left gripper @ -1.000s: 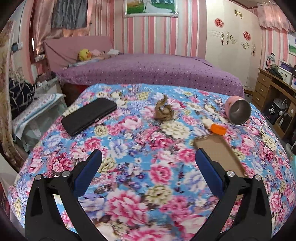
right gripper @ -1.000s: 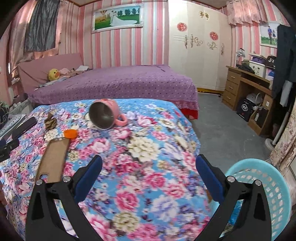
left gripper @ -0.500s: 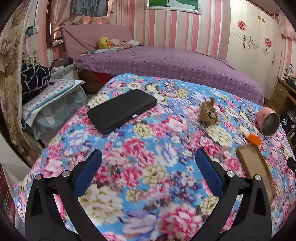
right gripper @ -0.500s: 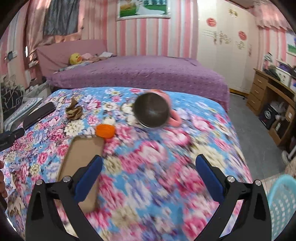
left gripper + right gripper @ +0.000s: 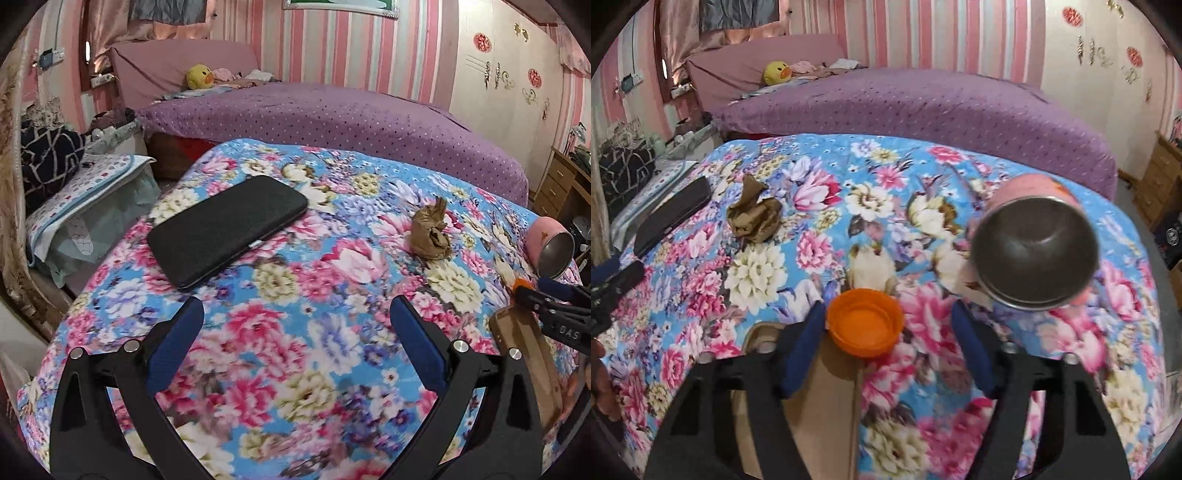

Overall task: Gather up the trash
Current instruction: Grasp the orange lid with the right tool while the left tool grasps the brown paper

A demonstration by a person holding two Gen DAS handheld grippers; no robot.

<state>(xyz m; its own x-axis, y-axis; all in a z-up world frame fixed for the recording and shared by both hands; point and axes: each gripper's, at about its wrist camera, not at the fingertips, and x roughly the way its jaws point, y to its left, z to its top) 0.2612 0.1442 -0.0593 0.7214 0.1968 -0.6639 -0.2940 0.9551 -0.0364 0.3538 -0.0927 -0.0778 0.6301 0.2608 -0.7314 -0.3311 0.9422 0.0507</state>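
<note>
step: grab orange cap [image 5: 864, 322], lower centre of frame, on floral cloth [image 5: 879, 206] at cardboard [image 5: 827, 406] edge | right gripper [image 5: 888, 345]: closing, cap between jaws, not pinched yet | left gripper [image 5: 295, 343]: wide open, empty | tip: centre cap, avoid cardboard and cup [image 5: 1036, 251]

We are seeing a soft flowery cloth [image 5: 886, 177] lying matt and a bit fuzzy. We are looking at a smooth orange plastic cap [image 5: 865, 322], a crumpled brown paper ball [image 5: 753, 218], a pink cup [image 5: 1036, 251] shining like metal inside, flat brown cardboard [image 5: 827, 417], and a grainy black case [image 5: 227, 230].
</note>
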